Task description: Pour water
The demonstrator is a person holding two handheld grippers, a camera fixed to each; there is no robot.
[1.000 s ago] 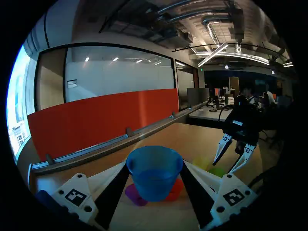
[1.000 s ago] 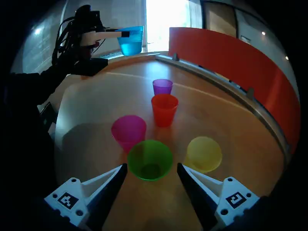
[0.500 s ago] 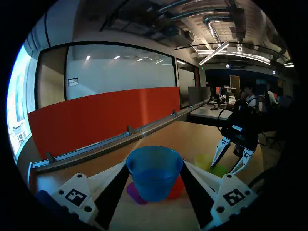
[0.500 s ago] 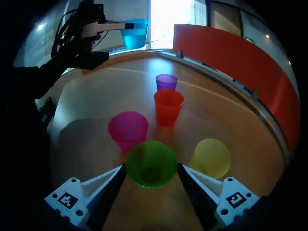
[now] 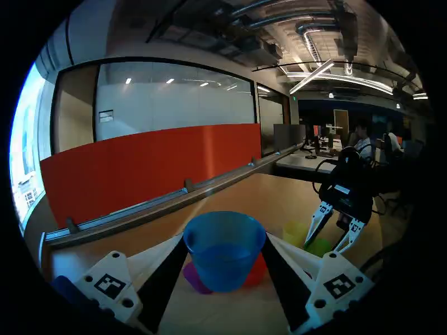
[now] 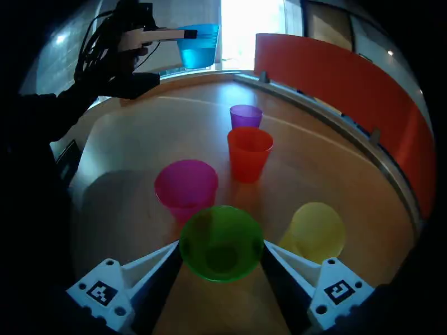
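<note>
We clamp the blue cup of water in the left gripper, above the table; the right gripper straddles the green cup, fingers apart. Pouring from afar, we may splash.

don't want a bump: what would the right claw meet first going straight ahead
The green cup, sitting between the right claw's open fingers; whether they touch it yet is unclear. The left claw holds the blue cup far off, aside.
</note>
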